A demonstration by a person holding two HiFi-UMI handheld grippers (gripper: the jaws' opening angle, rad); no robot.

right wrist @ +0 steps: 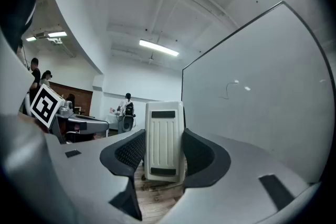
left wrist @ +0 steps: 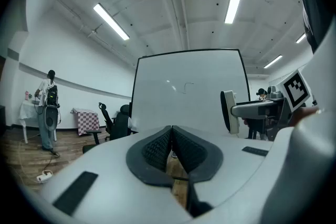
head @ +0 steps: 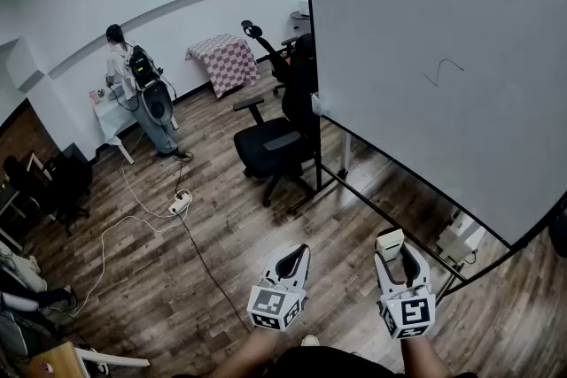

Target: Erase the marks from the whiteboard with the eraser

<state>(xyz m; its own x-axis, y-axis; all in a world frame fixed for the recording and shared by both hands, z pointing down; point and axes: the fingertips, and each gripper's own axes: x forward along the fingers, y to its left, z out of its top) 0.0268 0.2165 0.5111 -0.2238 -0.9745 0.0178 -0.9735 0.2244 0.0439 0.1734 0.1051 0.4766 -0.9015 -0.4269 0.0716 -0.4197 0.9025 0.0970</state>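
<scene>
– Wood-plank floor, office space; whiteboard on a black-framed stand at front right; black office chair just beside its left edge. Board status?

– One thin dark squiggle in its middle; the other visible board surface is clean.

– Eraser?

– White eraser sits upright between the jaws of the right gripper; both pads press on its long sides, ribbed back facing the camera; jaws are apart only by the eraser's width. It's low in the head view, well apart from the board; no contact with the squiggle.

– Left side?

– Left gripper holds nothing; its pads meet at the tips, only floor showing through the slit behind them. It's beside the right gripper at the same height, aimed at the board.

– Background?

– Person with a backpack stands at a small white table by the far wall; checkered cloth over another table nearby; power strip and cables lie on the floor between them and the chair.
</scene>
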